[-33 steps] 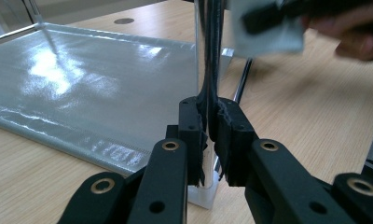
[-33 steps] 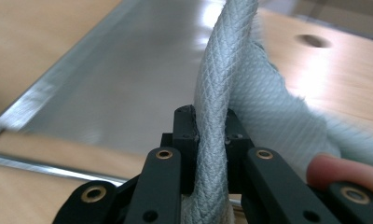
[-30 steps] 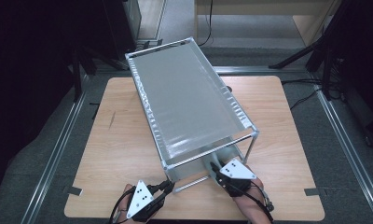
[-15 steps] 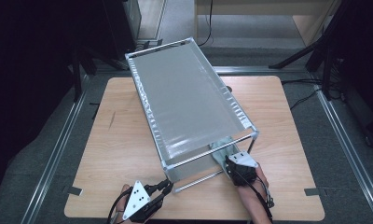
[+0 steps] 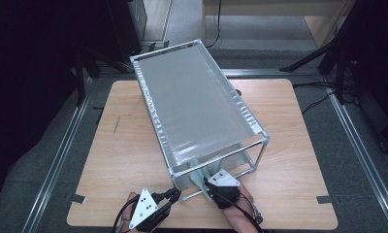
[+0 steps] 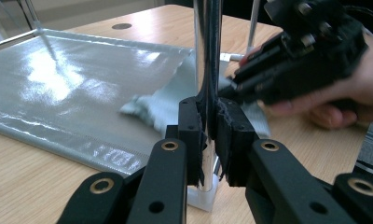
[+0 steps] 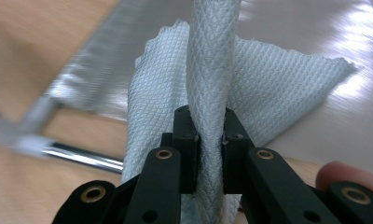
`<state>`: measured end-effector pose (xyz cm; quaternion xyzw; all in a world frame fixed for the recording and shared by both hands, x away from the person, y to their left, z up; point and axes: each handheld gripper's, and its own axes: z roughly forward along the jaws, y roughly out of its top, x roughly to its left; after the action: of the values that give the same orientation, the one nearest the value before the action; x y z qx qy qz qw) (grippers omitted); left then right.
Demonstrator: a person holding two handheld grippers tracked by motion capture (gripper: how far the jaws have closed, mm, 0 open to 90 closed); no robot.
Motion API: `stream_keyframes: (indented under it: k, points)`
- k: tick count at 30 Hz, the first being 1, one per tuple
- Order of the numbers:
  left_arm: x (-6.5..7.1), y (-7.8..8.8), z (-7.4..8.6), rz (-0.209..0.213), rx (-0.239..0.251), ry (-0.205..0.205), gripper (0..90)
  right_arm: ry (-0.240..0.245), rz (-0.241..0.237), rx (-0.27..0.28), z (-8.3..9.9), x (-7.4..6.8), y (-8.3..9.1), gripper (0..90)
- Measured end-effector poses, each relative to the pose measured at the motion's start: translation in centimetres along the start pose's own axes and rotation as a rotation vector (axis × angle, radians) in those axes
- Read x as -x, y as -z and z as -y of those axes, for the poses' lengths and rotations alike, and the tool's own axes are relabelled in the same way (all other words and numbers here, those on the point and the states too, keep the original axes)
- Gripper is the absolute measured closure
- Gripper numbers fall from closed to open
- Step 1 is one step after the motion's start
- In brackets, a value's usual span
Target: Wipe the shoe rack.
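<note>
When we look down from the high view, we see our left gripper clamped on the near corner post of the metal frame, and our right gripper reaching in under the frame's near end with the white cloth. The frame is a long box, and its long way runs from us up to the far left of the table.

Through the left gripper view, we see the jaws squeezed tight on the shiny post, which stands straight up. If we let it slip, the frame can slide while we wipe.

Through the right gripper view, our jaws pinch a fold of the cloth (it stands up between them), over the silver sheet. If we push too hard, the cloth can bunch up or pull out.
</note>
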<state>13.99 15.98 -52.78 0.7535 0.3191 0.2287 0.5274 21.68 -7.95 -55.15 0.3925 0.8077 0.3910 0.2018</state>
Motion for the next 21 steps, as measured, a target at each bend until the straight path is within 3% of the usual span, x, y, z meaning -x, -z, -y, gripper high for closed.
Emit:
stream_keyframes:
  k: [2,5,7,9,11,16,17,19,21]
  points:
    - [0.0,0.0,0.0,0.001,-0.002,0.0,81.3,-0.027,0.063,-0.003,0.2,1.6,0.4,81.3]
    - [0.0,0.0,0.0,0.003,-0.003,-0.001,81.4,-0.043,0.211,-0.002,0.7,4.4,1.3,81.9]
    - [0.0,-0.1,0.0,0.007,-0.002,-0.001,81.4,-0.103,0.234,0.002,1.1,5.8,2.0,82.4]
    - [0.1,-0.2,0.0,0.003,-0.003,-0.003,81.4,-0.102,0.235,0.006,1.2,5.4,2.2,82.7]
    - [0.1,-0.3,-0.1,0.004,-0.004,0.002,81.4,-0.072,0.198,0.013,1.2,3.8,2.1,82.8]
    - [0.2,-0.4,-0.1,0.001,-0.005,0.002,81.4,-0.003,-0.011,0.027,0.7,-2.2,1.8,82.1]
    - [0.2,-0.3,-0.1,0.001,-0.006,0.0,81.3,0.029,-0.034,0.026,0.7,-3.1,1.8,82.0]
    - [0.2,-0.3,-0.1,-0.001,-0.007,-0.002,81.3,0.077,-0.041,0.022,0.7,-4.0,2.1,82.0]
    - [0.2,-0.3,0.0,-0.002,-0.009,-0.004,81.3,0.062,-0.032,0.014,0.8,-3.2,2.3,82.1]
